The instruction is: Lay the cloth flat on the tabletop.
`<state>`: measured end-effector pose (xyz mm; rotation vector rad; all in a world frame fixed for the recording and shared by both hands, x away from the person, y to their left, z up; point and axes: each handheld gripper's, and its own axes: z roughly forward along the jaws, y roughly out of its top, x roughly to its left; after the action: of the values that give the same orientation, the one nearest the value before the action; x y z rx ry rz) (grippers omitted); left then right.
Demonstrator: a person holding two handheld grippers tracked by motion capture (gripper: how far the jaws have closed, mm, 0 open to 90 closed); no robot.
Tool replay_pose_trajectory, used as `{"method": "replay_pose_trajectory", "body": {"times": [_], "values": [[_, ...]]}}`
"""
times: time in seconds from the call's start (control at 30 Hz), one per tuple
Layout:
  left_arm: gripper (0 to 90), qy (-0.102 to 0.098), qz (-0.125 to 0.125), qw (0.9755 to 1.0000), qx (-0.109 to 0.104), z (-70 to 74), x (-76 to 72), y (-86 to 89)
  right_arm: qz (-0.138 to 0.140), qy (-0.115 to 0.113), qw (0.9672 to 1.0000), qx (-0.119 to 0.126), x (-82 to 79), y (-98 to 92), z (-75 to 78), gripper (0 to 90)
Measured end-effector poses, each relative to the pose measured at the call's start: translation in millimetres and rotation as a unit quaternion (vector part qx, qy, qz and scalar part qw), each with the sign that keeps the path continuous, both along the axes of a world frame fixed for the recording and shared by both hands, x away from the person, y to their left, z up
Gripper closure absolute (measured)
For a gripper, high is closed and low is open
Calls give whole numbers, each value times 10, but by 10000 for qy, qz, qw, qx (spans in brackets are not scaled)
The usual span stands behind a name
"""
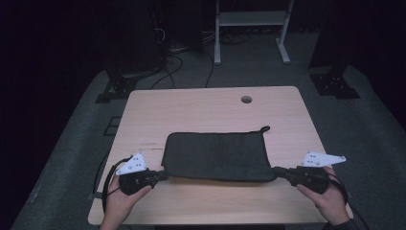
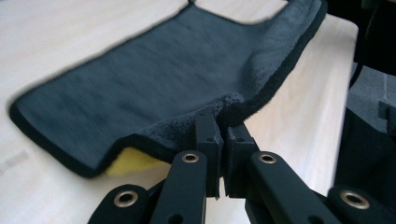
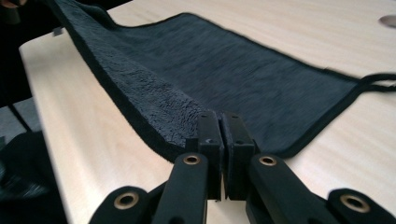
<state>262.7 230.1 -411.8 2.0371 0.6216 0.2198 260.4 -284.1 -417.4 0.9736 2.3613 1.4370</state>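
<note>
two grippers, both clamped on one dark grey terry cloth with black edging and a hanging loop point(image 1: 218, 156), which lies across the middle of the light wooden table point(image 1: 210, 103). left gripper point(image 1: 162, 175) pinches the near left corner, jaws closed tight on the fabric; right gripper point(image 1: 278, 171) pinches the near right corner the same way. in the left gripper view the pinched corner point(image 2: 219, 112) is raised off the wood and a yellow underside point(image 2: 126, 163) peeks out beneath. near edge looks stretched between the two hands, far edge flat on the table, loop point(image 1: 264, 128) at the far right corner.

step looks like laying out or folding the cloth, both near corners in hand. next move probably wants both hands travelling together at matching height, keeping the edge taut so the fabric doesn't bunch, then letting go only once the corners sit where wanted.
</note>
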Motion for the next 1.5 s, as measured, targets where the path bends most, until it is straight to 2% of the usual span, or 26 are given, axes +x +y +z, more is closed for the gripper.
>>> {"method": "replay_pose_trajectory", "body": {"times": [0.1,0.13,0.23,0.47,0.57,0.63,0.77,0.9,0.97,1.07,1.13,1.17,1.2,1.27,1.33,1.5], "values": [[863,81,-33,10000,17,-58,-80,18,56,5,10000,-44,-130,-2,-28,870],[861,172,-58,9998,20,-106,-152,31,76,4,10000,-62,-165,-4,-36,870],[857,305,-153,9994,35,-165,-236,34,92,30,9999,-102,-254,-28,-51,869],[841,552,-335,9977,204,-293,-337,-13,50,190,9997,-139,-341,-112,-138,866],[804,551,-315,9978,194,-295,-342,-3,73,287,9994,-188,-337,-120,-193,834],[773,499,-280,9982,172,-279,-342,18,99,302,9993,-210,-337,-118,-207,777],[726,399,-198,9989,139,-239,-335,57,58,240,9996,-160,-326,-141,-194,697],[670,272,-15,9996,92,-183,-306,120,-9,236,9995,-207,-298,-150,-208,647],[630,258,161,9995,95,-183,-267,139,-61,220,9995,-216,-260,-143,-219,584],[516,226,479,9984,181,-207,-173,152,-161,65,9996,-231,-164,-121,-241,476],[486,304,651,9972,222,-232,-102,158,-286,-63,9992,-285,-91,-104,-266,418],[449,304,651,9972,222,-232,-102,158,-331,-78,9990,-303,-53,-99,-282,397],[420,378,841,9954,260,-255,-32,166,-369,-93,9987,-330,-15,-96,-299,376],[358,418,1033,9933,299,-280,42,179,-447,-110,9984,-335,66,-97,-334,344],[331,438,1193,9913,340,-306,114,198,-554,-49,9979,-335,152,-110,-372,326],[217,507,1520,9861,440,-386,287,244,-825,50,9948,-592,335,-147,-472,295]]}}
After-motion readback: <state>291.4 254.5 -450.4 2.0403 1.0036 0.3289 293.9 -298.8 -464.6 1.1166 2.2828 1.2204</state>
